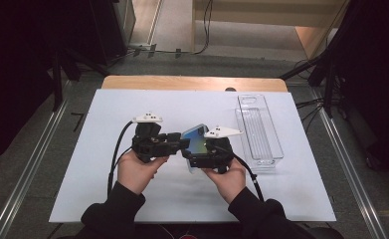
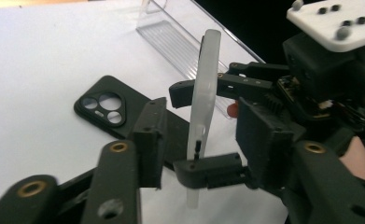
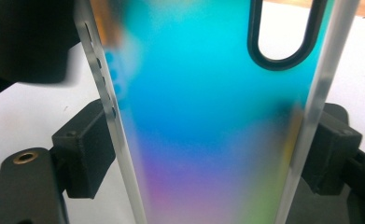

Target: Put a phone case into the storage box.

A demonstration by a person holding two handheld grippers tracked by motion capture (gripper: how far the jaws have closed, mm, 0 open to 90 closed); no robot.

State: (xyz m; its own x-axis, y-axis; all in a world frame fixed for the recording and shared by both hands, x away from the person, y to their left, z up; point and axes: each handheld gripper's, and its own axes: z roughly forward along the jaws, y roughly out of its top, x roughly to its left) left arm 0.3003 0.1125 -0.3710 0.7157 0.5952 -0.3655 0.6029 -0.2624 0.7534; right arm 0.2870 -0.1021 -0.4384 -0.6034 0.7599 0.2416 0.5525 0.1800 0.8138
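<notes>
Right tool (image 1: 202,149) has the iridescent phone case (image 1: 196,139) pinched across its width — in the right gripper view both pads press on the case's frosted side rails, with the blue-to-violet back panel and its dark oval camera cut-out (image 3: 283,32) standing up between them. The left tool (image 1: 179,143) sits just beside it, pointing in from the left; in the left gripper view its jaws stand partly apart on either side of the case's thin translucent edge (image 2: 203,102), and its pads do not look to be pressing on that edge, so I read it as loose rather than gripping. Both hands hold the tools low over the white worktop (image 1: 132,199), close to the person. Beneath and a little beyond the case, a black phone case (image 2: 124,114) with a round three-lens camera opening lies flat on the worktop. Farther off to the right stands an empty clear plastic tray (image 1: 259,132), well apart from the hands. My reading is that the step in hand is a hand-over or re-gripping of the iridescent case between the two tools — the right one carries it while the left one has let go or is lining up. The next move would call for the left tool to close squarely on the thin edge without twisting it, before the right one eases off.
</notes>
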